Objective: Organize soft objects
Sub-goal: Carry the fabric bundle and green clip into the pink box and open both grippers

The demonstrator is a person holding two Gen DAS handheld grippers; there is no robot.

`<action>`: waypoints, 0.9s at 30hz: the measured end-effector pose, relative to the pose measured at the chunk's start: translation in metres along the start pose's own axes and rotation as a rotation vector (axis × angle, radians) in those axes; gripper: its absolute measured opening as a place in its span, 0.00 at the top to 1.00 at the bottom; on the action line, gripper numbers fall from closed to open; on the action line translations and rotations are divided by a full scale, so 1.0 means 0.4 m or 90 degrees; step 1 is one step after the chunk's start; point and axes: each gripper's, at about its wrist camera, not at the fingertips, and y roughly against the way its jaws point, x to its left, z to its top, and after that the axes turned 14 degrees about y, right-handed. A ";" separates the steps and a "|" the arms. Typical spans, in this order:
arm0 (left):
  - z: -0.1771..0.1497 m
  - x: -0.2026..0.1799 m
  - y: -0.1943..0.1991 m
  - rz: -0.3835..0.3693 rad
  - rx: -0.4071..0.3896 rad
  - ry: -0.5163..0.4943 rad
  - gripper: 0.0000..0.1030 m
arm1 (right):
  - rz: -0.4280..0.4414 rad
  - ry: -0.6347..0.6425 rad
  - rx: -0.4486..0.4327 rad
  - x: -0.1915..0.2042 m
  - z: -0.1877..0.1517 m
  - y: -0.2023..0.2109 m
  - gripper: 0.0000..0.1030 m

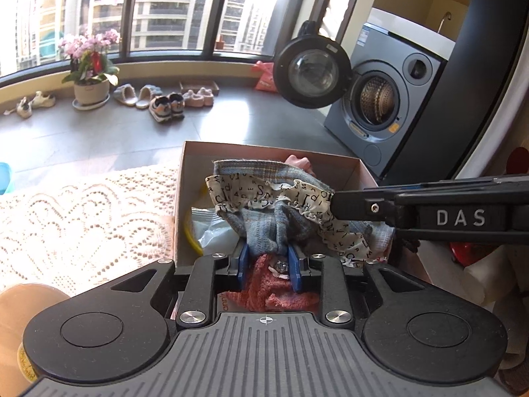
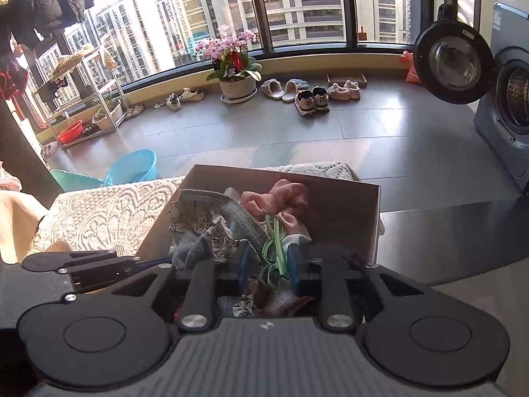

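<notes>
A box [image 1: 185, 178] sits on a lace cloth [image 1: 82, 218], with clothes [image 1: 264, 198] piled in it. Behind it, shoes [image 2: 312, 99] and a flowerpot [image 2: 236, 87] line the window; a washing machine [image 1: 383, 109] stands to the right.

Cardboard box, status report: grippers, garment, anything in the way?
Left gripper pinching grey plaid garment over cardboard box. Right gripper astride green strap; grip unclear.

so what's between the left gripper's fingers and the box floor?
Left wrist view: grey plaid cloth between the blue fingers, a coral knit beneath, inside the cardboard box.
</notes>
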 end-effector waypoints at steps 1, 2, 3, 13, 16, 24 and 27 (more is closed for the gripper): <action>-0.005 -0.002 0.003 0.001 0.003 -0.007 0.71 | -0.005 0.000 -0.010 0.000 0.004 0.008 0.67; -0.011 -0.007 0.005 0.005 0.008 -0.016 0.71 | -0.005 0.001 -0.016 0.002 0.006 0.013 0.67; -0.019 -0.012 0.009 0.011 0.012 -0.028 0.71 | 0.001 0.003 -0.020 0.005 0.010 0.016 0.67; -0.064 0.006 0.049 0.006 0.018 0.039 0.71 | 0.083 0.004 0.039 0.051 -0.002 -0.077 0.67; -0.084 0.008 0.064 0.009 -0.001 0.049 0.71 | 0.094 0.016 0.037 0.058 0.002 -0.086 0.66; -0.113 0.033 0.096 -0.017 -0.042 0.110 0.69 | 0.128 0.050 0.032 0.070 -0.002 -0.090 0.63; -0.106 0.053 0.129 -0.030 -0.045 0.123 0.66 | 0.130 0.019 0.017 0.052 -0.013 -0.066 0.62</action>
